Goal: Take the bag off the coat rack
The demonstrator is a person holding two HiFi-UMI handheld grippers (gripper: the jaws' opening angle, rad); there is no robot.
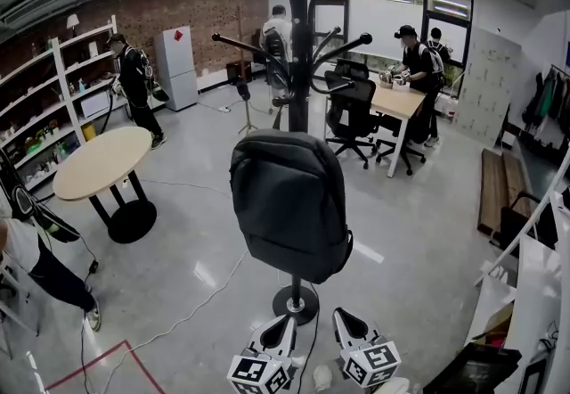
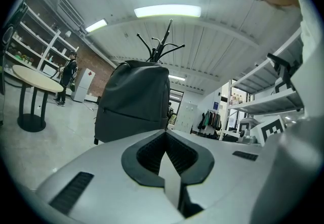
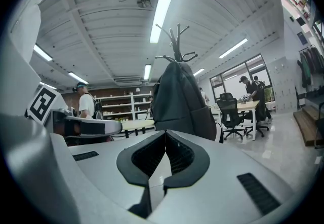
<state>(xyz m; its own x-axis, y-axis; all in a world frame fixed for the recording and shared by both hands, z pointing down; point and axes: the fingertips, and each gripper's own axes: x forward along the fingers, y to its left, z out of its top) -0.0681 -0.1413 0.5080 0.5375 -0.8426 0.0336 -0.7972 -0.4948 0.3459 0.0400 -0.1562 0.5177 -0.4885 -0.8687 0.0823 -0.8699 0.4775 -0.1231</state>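
Observation:
A dark grey backpack [image 1: 289, 205] hangs on a black coat rack [image 1: 299, 18] in the middle of the room, its round base [image 1: 295, 303] on the floor just ahead of me. Both grippers are low at the bottom edge, short of the bag and apart from it. My left gripper [image 1: 283, 323] is shut with nothing in it, and so is my right gripper [image 1: 346, 321]. In the left gripper view the backpack [image 2: 134, 101] rises beyond the shut left gripper [image 2: 166, 134]. In the right gripper view the backpack [image 3: 179, 99] stands above the shut right gripper [image 3: 165, 134].
A round table [image 1: 102, 160] stands to the left, and a desk [image 1: 398, 103] with office chairs [image 1: 352, 111] at the back right. Several people stand around the room. A cable [image 1: 191, 312] runs over the floor. Shelving [image 1: 40, 107] lines the left wall; bags [image 1: 499, 321] sit at right.

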